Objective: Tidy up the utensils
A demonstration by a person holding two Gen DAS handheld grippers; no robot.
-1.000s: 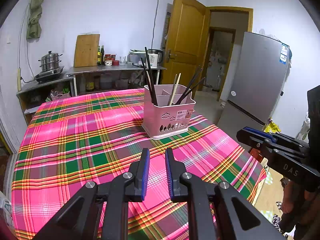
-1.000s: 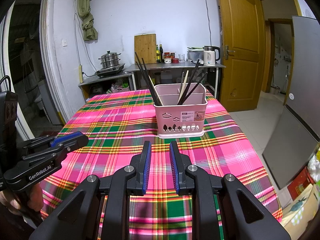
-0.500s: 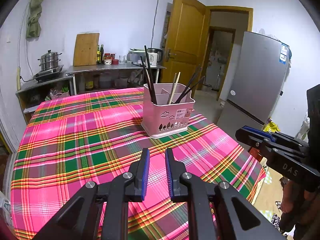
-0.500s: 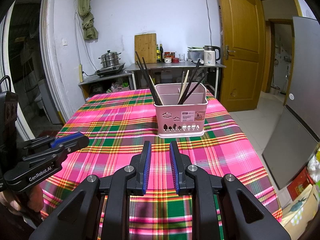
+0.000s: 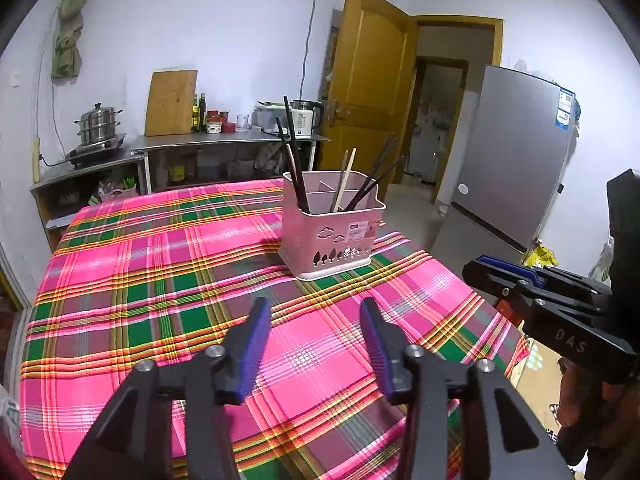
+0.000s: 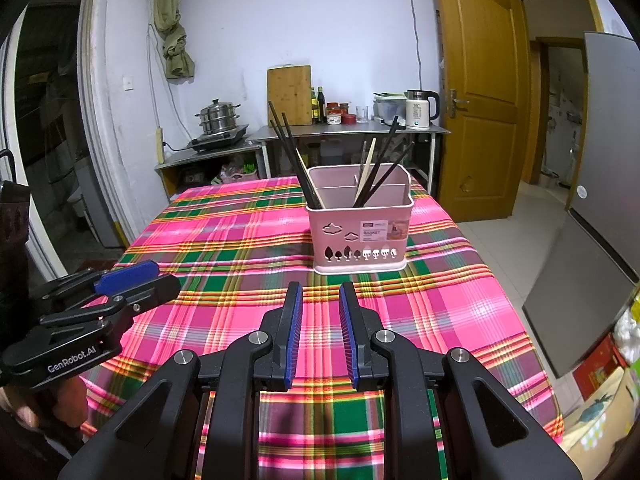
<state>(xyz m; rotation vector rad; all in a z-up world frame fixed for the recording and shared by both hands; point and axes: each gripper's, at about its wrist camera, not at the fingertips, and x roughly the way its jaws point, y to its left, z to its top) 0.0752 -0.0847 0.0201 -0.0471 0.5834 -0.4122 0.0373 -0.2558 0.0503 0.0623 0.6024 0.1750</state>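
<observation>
A tabletop (image 6: 224,240) draped in a pink, green and yellow plaid cloth (image 5: 168,272) fills the middle of a small kitchen, with a grey refrigerator (image 5: 516,160) and an open wooden door (image 6: 476,92) to the right. Against the far white wall, a steel counter (image 6: 348,130) carries a leaning cutting board (image 6: 289,94), a stacked steamer pot (image 6: 218,118), a white kettle (image 6: 420,110) and several bottles and jars. A pink utensil basket (image 6: 360,236) stands upright on the cloth toward the far right part of the tabletop, its dividers forming compartments; dark chopsticks (image 6: 296,160) lean left from its left side, while a pale pair and more dark ones (image 6: 380,168) lean in the right side. Nearer the camera, the left tongs (image 5: 314,344) hover above the cloth, their blue-padded jaws having just been opening, now standing wide apart with nothing between them. The right tongs (image 6: 319,332) hang over the near edge, jaws narrowly apart and empty. Both point toward the basket, well short of it.
</observation>
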